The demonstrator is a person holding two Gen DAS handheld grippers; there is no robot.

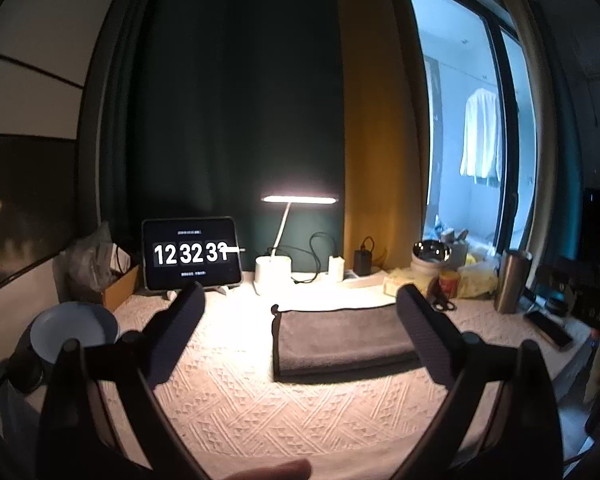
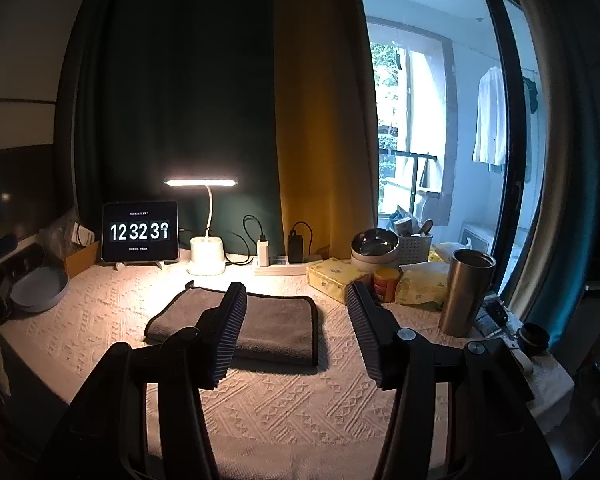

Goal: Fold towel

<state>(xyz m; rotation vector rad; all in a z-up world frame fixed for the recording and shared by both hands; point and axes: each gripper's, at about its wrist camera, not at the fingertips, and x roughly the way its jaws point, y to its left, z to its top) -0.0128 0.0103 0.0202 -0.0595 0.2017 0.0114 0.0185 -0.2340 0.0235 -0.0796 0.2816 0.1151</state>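
Both grippers hung open and empty above the tablecloth (image 2: 284, 408), the left gripper (image 1: 300, 332) and the right gripper (image 2: 296, 332) each short of the grey towel (image 2: 260, 326), which lay already folded mid-table, near the lamp (image 2: 206, 256). Its long axis ran left to right, thick fold nearest, hanging loop at the far-left corner. A careless grab might have caught only the top layer, or snagged the cloth, and dragged the fold open

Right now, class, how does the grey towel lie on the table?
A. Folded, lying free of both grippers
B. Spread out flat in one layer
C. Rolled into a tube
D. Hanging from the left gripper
A: the towel shows stacked layers, and both the left gripper and right gripper are open and empty.
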